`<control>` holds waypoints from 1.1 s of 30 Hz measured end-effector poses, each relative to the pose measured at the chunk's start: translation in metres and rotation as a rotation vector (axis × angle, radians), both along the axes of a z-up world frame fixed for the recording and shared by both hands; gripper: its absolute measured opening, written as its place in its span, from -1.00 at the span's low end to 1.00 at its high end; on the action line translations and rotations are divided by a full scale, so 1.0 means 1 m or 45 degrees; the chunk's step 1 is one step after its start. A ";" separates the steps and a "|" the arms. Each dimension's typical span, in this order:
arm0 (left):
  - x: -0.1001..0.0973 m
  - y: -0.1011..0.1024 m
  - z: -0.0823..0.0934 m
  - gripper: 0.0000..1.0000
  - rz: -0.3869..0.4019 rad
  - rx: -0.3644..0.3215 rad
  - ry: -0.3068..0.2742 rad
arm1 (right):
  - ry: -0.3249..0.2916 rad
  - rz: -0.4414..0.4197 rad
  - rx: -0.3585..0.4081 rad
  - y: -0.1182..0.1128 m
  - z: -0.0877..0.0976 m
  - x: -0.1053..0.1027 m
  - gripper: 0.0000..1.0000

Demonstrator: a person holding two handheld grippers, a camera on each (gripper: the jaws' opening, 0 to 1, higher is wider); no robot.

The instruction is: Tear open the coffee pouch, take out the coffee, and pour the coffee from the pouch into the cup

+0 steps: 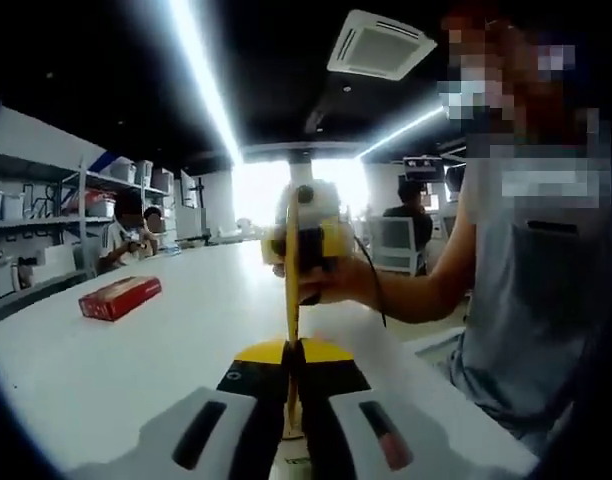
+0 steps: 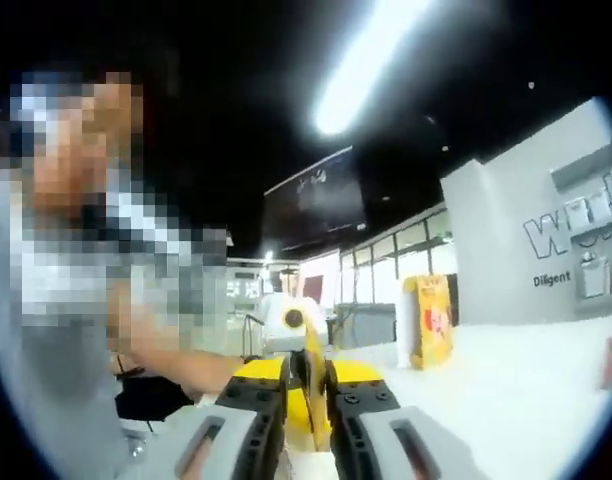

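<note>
Pinched edge-on between both closed grippers, left gripper (image 1: 292, 385) and right gripper (image 2: 308, 400), the thin yellow coffee pouch (image 1: 291, 300) looks light, limp and slippery, best held near its top edge.

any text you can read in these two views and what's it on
"Diligent": small dark letters on the white wall, right gripper view.
"Wo...": large outlined letters above it, cut off at the view's edge.
Red box on the white table: print too blurred to read.
Yellow pouch standing on the table: a picture, no readable words.
</note>
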State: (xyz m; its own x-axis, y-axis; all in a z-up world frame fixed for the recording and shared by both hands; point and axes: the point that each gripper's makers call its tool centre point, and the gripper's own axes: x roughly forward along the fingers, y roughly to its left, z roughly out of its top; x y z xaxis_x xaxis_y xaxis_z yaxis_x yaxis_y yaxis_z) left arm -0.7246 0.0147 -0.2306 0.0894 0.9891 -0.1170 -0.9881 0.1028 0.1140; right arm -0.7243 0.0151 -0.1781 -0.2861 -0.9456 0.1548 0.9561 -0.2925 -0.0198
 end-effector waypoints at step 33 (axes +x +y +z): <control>-0.008 -0.016 0.014 -0.34 0.834 0.195 0.269 | -0.014 -0.138 -0.360 0.022 0.006 -0.008 -0.95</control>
